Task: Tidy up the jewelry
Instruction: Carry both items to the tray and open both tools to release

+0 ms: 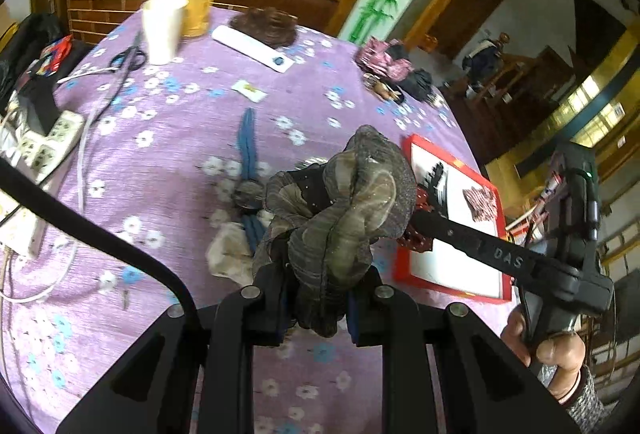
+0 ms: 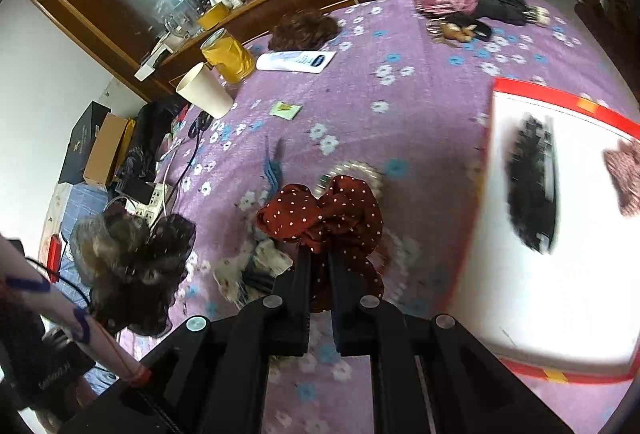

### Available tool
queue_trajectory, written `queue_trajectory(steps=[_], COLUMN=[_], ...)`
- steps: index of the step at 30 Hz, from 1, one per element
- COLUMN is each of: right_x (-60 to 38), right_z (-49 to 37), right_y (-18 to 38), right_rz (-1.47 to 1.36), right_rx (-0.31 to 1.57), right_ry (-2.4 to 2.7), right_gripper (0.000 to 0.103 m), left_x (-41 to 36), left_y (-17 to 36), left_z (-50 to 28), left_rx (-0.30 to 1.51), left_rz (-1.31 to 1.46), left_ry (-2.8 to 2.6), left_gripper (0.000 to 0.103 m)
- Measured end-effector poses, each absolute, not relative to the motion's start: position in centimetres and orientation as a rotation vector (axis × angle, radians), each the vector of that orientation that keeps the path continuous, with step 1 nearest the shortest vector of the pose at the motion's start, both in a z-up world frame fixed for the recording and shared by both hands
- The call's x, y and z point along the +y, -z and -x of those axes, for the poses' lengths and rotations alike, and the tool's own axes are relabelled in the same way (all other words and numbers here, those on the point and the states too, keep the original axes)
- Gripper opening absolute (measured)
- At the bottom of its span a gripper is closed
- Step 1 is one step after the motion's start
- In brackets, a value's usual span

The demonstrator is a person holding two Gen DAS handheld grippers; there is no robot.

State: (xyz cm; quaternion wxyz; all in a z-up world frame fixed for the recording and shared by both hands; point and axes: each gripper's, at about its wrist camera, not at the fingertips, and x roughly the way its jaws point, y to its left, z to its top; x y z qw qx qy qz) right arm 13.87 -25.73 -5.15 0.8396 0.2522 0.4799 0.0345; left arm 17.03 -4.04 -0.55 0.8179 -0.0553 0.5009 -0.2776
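Observation:
My left gripper (image 1: 318, 298) is shut on a grey-brown sheer scrunchie (image 1: 340, 209) and holds it above the purple flowered tablecloth (image 1: 180, 137); the same scrunchie shows in the right wrist view (image 2: 132, 262) at lower left. My right gripper (image 2: 320, 254) is shut on a dark red polka-dot scrunchie (image 2: 324, 213), held above the cloth; it also shows in the left wrist view (image 1: 420, 238), just behind the grey one. A white tray with a red rim (image 2: 520, 314) lies at the right, holding a black hair piece (image 2: 532, 189) and a pink patterned scrunchie (image 2: 624, 177).
On the cloth lie a blue hair tie (image 1: 248, 169), a cream floral scrunchie (image 1: 230, 254), a pearl bracelet (image 2: 360, 169), a white cup (image 1: 162, 29), a yellow jar (image 1: 194, 5), a brown wig (image 1: 266, 27), scissors (image 1: 126, 59) and power strips (image 1: 48, 145). The table edge runs beyond the tray.

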Motion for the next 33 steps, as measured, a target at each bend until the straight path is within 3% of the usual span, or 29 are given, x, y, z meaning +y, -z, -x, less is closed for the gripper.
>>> queue_trajectory(steps=[11, 20, 33], right_x=[-34.8, -41.1, -42.9], right_z=[-5.6, -2.4, -1.5], right_y=[5.0, 8.0, 10.3], right_rz=[-0.535, -0.549, -0.536], right_rx=[0.992, 1.040, 1.082], right_ry=[0.124, 0.256, 0.240], right_gripper=[0.008, 0.008, 0.008], left_x=[-14.1, -22.7, -26.1], left_y=[1.9, 6.5, 9.5], left_z=[-13.8, -13.0, -13.6], left_rx=[1.132, 1.231, 1.267], left_rz=[0.023, -0.075, -0.122], left_ry=[0.735, 0.765, 0.706], left_gripper=[0.020, 0.020, 0.024])
